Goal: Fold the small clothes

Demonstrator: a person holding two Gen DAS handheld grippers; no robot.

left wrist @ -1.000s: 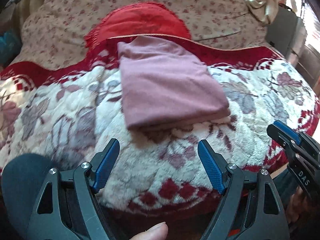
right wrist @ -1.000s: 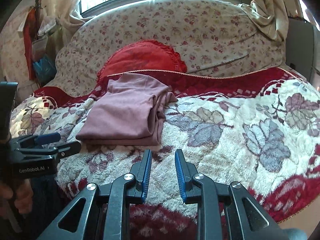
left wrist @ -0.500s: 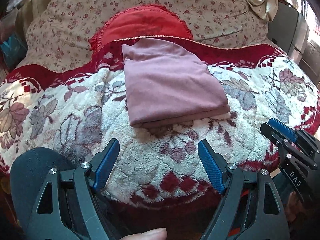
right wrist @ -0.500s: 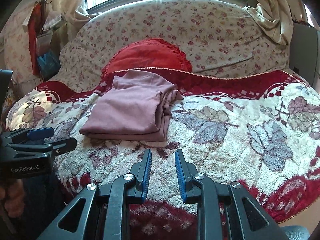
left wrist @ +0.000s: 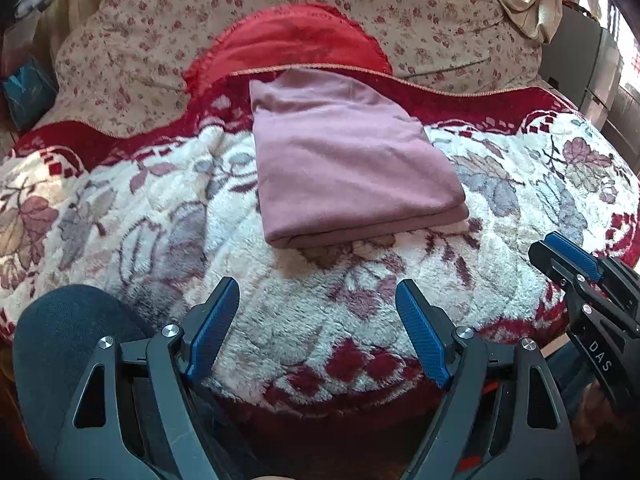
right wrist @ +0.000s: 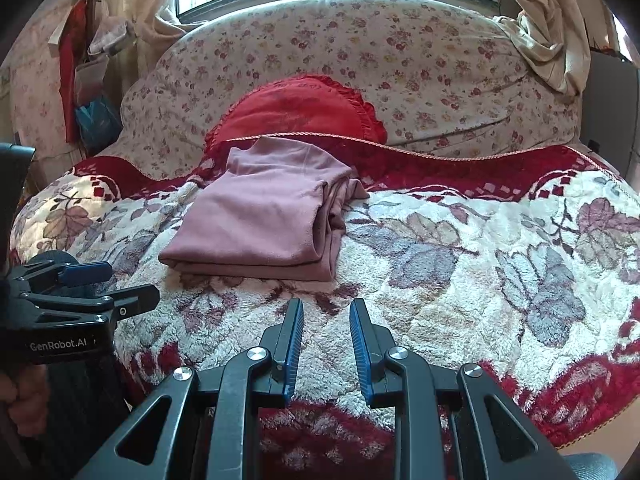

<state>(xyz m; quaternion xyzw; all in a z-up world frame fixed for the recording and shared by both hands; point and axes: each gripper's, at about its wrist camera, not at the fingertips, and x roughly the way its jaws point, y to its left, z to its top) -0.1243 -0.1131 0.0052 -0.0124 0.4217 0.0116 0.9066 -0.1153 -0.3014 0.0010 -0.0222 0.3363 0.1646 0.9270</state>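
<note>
Here we are above the bed, and the mauve garment (left wrist: 348,160) lies folded into a neat rectangle on the floral plush blanket (left wrist: 160,216), its far end touching the blanket's red border, just in front of the red frilled cushion (left wrist: 296,44). From the left wrist view the garment sits at twelve o'clock, its near folded edge well clear of the fingertips. The left gripper (left wrist: 317,322) hangs over the blanket's near edge with its jaws spread wide, nothing between the blue pads, only fleece below. At three o'clock in that view, the right gripper (left wrist: 576,260) pokes in, apart from the garment. Switch to the right wrist view: the garment (right wrist: 264,216) is off at eleven o'clock, stacked layers showing along its right side, loose folds bunched at the far corner. The right gripper (right wrist: 325,338) has its jaws drawn close with a narrow gap left, empty, pinching nothing. At nine o'clock the left gripper (right wrist: 100,284) juts in over the blanket's edge, a hand (right wrist: 24,404) wrapped round its handle. Behind it all, the flower-print quilt (right wrist: 400,64).
</note>
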